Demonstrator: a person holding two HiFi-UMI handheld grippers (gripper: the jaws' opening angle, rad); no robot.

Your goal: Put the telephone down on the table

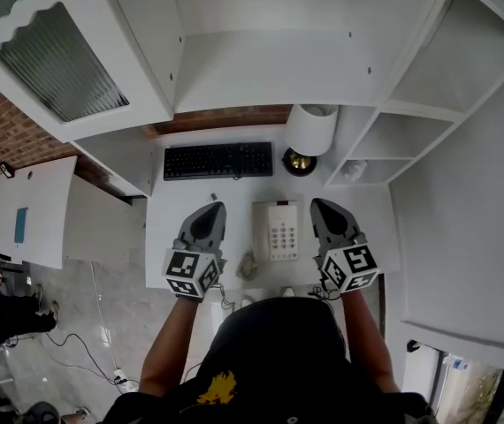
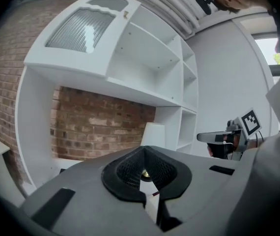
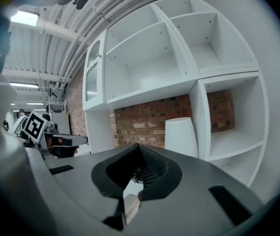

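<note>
Plastic, cream and boxy, one telephone [image 1: 276, 230] lies flat on the smooth white table [image 1: 168, 210], keypad up, with one coiled cord [image 1: 248, 266] just beside it. Two matte grey grippers show either side of it in the head view: the left gripper [image 1: 216, 207] and the right gripper [image 1: 317, 203]. Each has its jaws pressed together on nothing. One black keyboard [image 1: 217, 160] and one white cylindrical lamp shade [image 1: 311, 128] stand behind.

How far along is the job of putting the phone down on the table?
Done, it looks: the telephone lies flat on the table, in front of the keyboard. In hand: nothing; the left tool and the right tool are both shut and empty, one on each side of the telephone. Left: nothing that I can see.
</note>
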